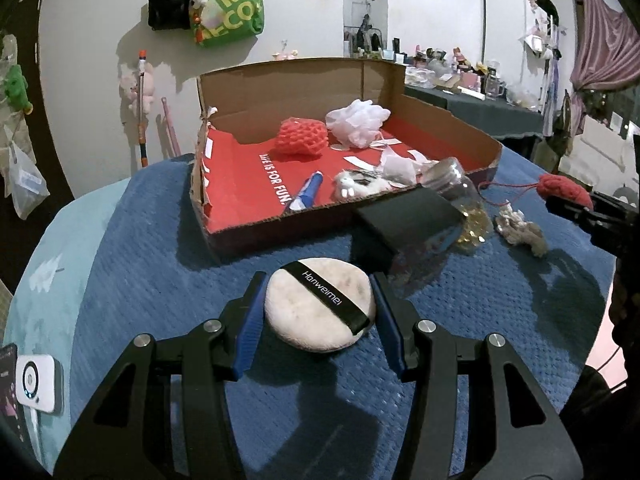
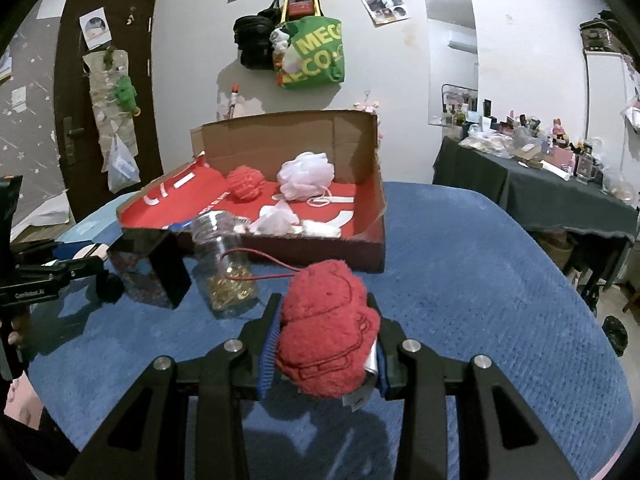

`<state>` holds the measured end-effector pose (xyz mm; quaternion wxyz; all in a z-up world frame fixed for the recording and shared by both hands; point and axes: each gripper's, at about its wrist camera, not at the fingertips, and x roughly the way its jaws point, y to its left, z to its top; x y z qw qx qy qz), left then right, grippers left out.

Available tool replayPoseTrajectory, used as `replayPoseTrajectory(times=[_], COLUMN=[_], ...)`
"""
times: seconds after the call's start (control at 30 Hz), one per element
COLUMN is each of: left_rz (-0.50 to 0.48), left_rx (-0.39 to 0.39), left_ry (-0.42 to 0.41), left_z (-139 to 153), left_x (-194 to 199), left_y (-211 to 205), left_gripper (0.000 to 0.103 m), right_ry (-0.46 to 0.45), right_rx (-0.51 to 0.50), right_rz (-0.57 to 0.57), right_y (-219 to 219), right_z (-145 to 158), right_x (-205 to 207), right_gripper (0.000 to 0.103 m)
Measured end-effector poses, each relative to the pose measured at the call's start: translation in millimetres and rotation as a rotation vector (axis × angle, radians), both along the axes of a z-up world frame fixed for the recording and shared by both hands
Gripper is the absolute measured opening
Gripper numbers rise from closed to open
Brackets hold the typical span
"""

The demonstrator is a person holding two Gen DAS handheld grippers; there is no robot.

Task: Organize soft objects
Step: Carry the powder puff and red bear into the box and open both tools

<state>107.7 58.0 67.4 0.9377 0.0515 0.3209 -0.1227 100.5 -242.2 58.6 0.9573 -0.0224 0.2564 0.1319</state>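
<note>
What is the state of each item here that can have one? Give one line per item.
Box: open, back flap upright.
Jar: capless, upright in the right view, gold bits at its bottom.
Puff: on the blue cover, between the left gripper's jaws.
Red plush: clamped in the right gripper, cord trailing.
White pouf: in the box.
Red sponge: in the box.

Fuzzy red plush toy, velvety white powder puff, matt corrugated cardboard box, textured blue cloth.
</note>
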Motion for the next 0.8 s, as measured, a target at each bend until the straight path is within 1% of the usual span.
replayPoseTrajectory(times=[0.3,0.47,0.8], left_rz=[-0.009,-0.027,-0.092], left_rx=[0.012,0.01,-0.002], left_ry=[0.012,0.012,0.026], left_z=[2.9,6.6,18.1], left_x=[20.7,33.8,63.0], left_y=[6.5,6.5,2.7], left_gripper=[0.049,0.049,0.049], right_ry=[-0.009,-0.016,0.014], right_rx=[0.012,-0.006,0.012], right_rz=[-0.005,0.014,0.064], right_y=[-1.7,6.2,18.4], right_z=[10.0,15.0,26.8], right_x=[23.3,38.9,77.8], right_gripper=[0.04,0.04,0.04])
